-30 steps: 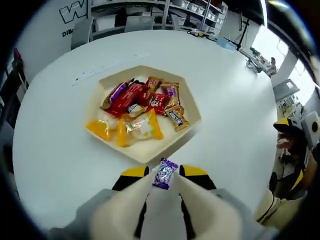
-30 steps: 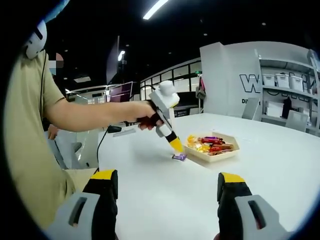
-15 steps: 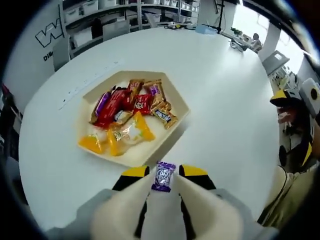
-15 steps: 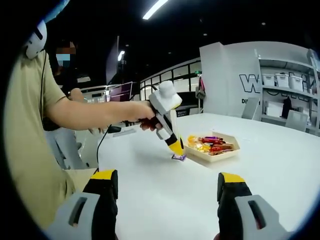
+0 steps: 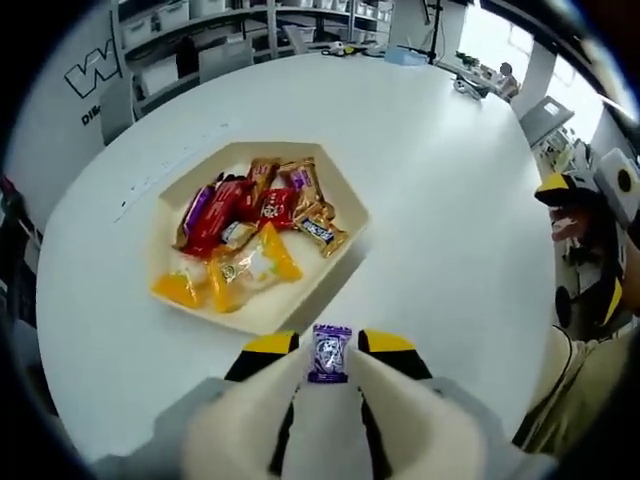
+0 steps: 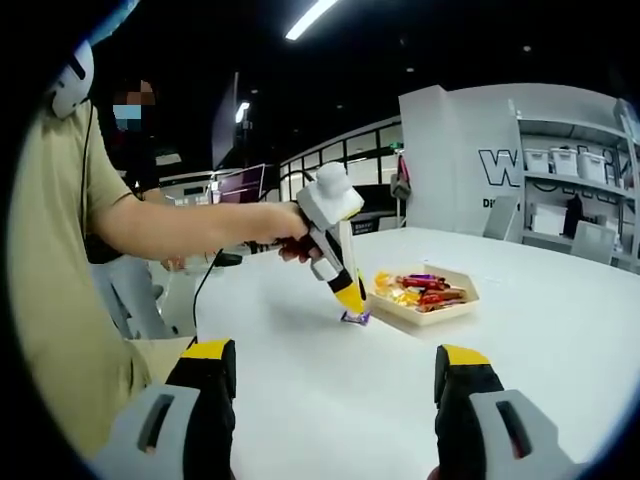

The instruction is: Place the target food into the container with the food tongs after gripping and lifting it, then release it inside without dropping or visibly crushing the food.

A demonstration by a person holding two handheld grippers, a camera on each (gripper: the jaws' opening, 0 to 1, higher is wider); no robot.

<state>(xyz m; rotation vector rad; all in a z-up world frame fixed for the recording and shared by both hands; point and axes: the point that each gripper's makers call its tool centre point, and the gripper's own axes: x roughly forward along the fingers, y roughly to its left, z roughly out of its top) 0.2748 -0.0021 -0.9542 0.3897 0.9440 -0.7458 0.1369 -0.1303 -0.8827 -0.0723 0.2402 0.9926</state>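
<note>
We have the purple-wrapped candy (image 5: 330,354) pinched in the left hand-held gripper (image 5: 330,350), now raised slightly off the tabletop (image 5: 450,230) compared with a second ago, just short of the tray (image 5: 352,262) of sweets. The lift has begun. The right hand-held gripper (image 6: 335,375) waits wide apart.

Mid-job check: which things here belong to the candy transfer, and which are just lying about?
In the job:
left gripper
purple candy
tray

Lying about:
right gripper, idle
shelves
chair
</note>
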